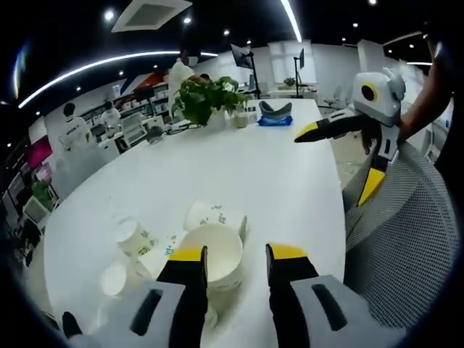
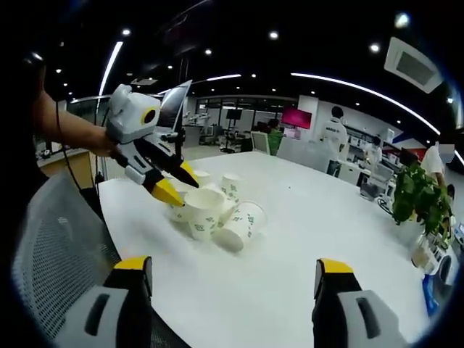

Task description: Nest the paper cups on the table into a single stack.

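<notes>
Several white paper cups with green print are clustered near the table's edge. An upright cup [image 1: 215, 252] stands just ahead of my left gripper [image 1: 237, 254], partly between its open jaws and close against the left one. Another cup [image 1: 212, 214] lies on its side behind it, and more cups [image 1: 134, 236] sit to the left. In the right gripper view the left gripper [image 2: 177, 183] reaches down at the cluster, over the upright cup [image 2: 204, 210], beside a tipped cup [image 2: 243, 225]. My right gripper [image 2: 233, 266] is wide open over bare table, well off the cups, and appears again held high [image 1: 331, 170].
The white table [image 1: 283, 181] stretches far back. A potted plant [image 1: 206, 98] and a blue item [image 1: 275, 120] stand at its far end. A grey mesh chair [image 1: 406, 239] sits against the table's near edge. People and desks fill the office behind.
</notes>
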The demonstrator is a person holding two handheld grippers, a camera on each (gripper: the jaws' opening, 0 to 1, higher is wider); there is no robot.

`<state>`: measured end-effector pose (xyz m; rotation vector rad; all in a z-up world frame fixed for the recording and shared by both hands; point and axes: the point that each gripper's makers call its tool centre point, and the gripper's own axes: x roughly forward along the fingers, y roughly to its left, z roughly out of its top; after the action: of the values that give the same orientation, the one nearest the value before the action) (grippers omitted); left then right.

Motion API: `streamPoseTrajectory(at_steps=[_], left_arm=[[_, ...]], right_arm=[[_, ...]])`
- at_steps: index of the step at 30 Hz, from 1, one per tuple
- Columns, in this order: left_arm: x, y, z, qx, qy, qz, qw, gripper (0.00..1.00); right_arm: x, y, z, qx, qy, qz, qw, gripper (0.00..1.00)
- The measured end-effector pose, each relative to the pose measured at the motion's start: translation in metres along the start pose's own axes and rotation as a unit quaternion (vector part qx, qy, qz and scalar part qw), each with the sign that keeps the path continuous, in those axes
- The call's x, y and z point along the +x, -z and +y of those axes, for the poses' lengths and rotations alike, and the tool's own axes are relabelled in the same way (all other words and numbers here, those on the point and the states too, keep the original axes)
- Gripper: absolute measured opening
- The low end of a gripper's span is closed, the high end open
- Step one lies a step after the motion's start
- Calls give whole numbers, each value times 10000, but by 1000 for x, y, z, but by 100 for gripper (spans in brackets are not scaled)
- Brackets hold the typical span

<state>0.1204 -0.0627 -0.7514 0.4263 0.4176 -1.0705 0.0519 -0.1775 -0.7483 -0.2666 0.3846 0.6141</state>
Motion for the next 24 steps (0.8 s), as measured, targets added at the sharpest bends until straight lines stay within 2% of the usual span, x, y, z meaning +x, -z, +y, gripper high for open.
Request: streamPoseTrajectory(at_steps=[11, 20, 24], left_arm=[[10, 7, 0, -9, 182, 257, 9995, 19], [15, 12, 2, 294, 260, 518, 9979, 11], [17, 11, 0, 366, 339, 528, 9974, 9]], right_arm=[[-1, 0, 0, 12, 9, -6, 10000, 93], [-1, 1, -1, 14, 2, 26, 10000, 92], [-1, 1, -1, 22, 8, 26, 10000, 91]])
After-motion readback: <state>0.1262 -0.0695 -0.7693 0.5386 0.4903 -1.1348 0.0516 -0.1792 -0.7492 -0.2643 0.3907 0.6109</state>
